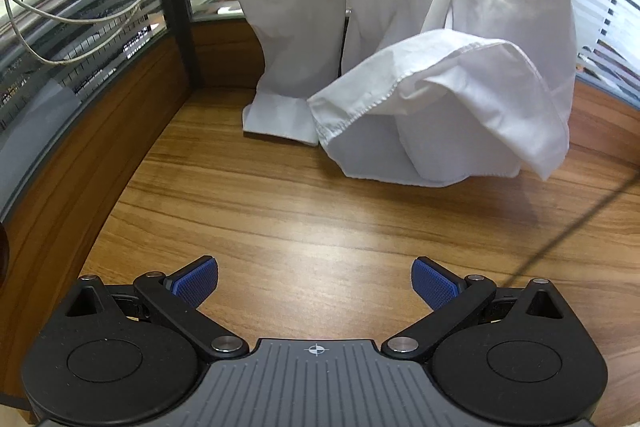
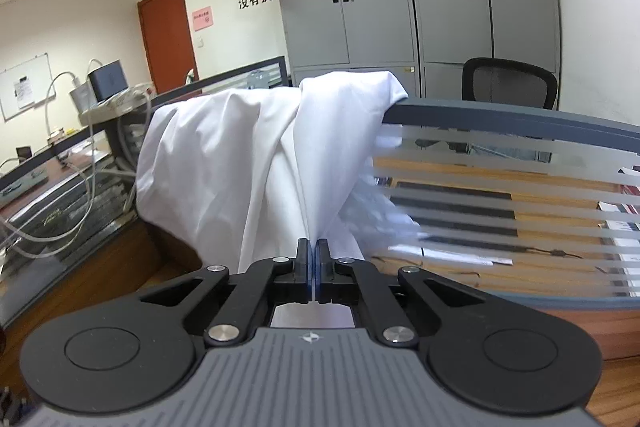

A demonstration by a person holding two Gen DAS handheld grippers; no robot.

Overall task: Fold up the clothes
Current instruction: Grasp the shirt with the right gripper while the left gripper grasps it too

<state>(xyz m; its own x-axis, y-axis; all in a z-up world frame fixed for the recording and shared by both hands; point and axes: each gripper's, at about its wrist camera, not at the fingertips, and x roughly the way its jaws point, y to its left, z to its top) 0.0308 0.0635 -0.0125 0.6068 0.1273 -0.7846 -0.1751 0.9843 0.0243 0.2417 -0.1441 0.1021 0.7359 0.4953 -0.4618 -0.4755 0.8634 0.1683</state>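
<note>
Shirt (image 2: 240, 155) hangs over the far partition (image 2: 500, 115), right tongs (image 2: 313, 247) pinching a fold; left tongs (image 1: 315, 285) wide above the tabletop (image 1: 280, 211). Pulling may snag it on the partition.

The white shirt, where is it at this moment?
The white shirt hangs over the top rail of the desk partition at centre-left of the right wrist view, its lower cloth pinched by the right gripper above the wooden desk.

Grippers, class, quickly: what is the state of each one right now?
Left gripper: open, holding nothing, over the wooden desk.
Right gripper: closed on a fold of the white shirt.
</note>
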